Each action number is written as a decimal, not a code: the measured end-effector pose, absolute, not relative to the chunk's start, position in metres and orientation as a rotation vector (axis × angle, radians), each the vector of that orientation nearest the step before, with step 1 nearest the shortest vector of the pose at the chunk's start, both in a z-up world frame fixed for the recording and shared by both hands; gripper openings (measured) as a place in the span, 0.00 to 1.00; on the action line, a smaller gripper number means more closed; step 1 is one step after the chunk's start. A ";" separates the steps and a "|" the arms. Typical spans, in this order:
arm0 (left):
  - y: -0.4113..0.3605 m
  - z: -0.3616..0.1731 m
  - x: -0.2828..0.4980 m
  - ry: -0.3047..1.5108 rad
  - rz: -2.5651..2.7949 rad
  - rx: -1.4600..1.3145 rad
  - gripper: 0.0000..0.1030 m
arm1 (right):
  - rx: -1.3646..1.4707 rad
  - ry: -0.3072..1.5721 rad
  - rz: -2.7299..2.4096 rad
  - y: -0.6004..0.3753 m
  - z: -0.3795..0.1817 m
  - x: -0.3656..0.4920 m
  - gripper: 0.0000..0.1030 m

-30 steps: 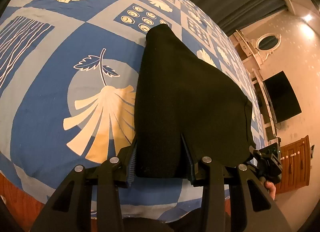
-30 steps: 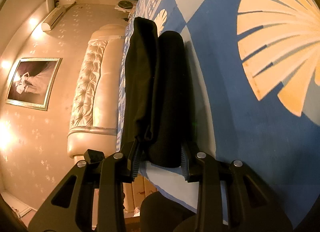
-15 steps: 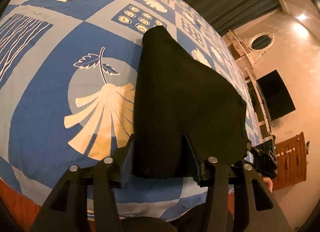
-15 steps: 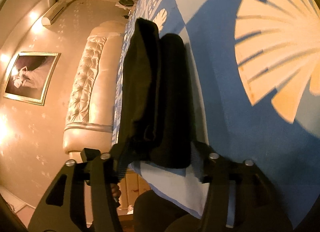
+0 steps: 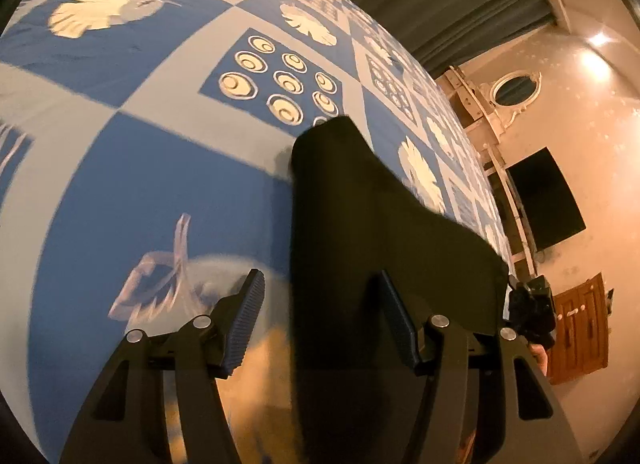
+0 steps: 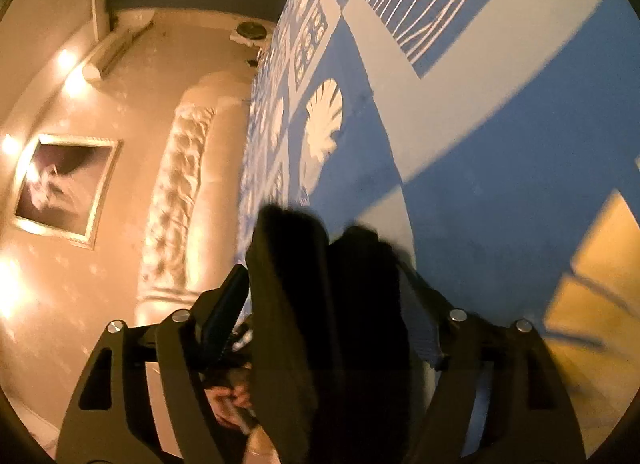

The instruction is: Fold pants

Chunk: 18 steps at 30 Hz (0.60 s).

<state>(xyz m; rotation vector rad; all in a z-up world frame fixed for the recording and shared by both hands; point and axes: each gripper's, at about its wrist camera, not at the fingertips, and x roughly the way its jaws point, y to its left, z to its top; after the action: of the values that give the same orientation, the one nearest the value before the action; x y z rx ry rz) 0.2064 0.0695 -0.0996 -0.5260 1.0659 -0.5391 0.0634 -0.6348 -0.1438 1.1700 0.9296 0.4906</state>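
Left wrist view: one pair of black pants (image 5: 372, 248), folded up, lying on one blue patterned bedspread (image 5: 140, 168). Left gripper (image 5: 320, 322) spread wide, two fingers either side of the near edge, not pinching. Right wrist view, pretty blurry: same pants (image 6: 320, 304) bunched between the right gripper (image 6: 328, 304) fingers, also spread apart. One framed picture (image 6: 66, 184) on the wall.

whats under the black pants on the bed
Under the folded black pants only the blue patterned bedspread shows around their edges. Whatever lies directly beneath is covered by the fabric, so nothing more can be told.
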 end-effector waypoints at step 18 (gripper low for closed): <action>0.054 -0.105 0.223 1.023 -0.537 -0.465 0.63 | 1.140 0.959 0.575 -0.648 -0.154 0.063 0.51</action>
<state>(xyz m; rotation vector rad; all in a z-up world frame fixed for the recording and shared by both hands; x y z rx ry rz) 0.2231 0.0544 -0.1052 -0.4651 1.0230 -0.5373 0.0632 -0.6484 -0.1541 1.1400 0.9595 0.5752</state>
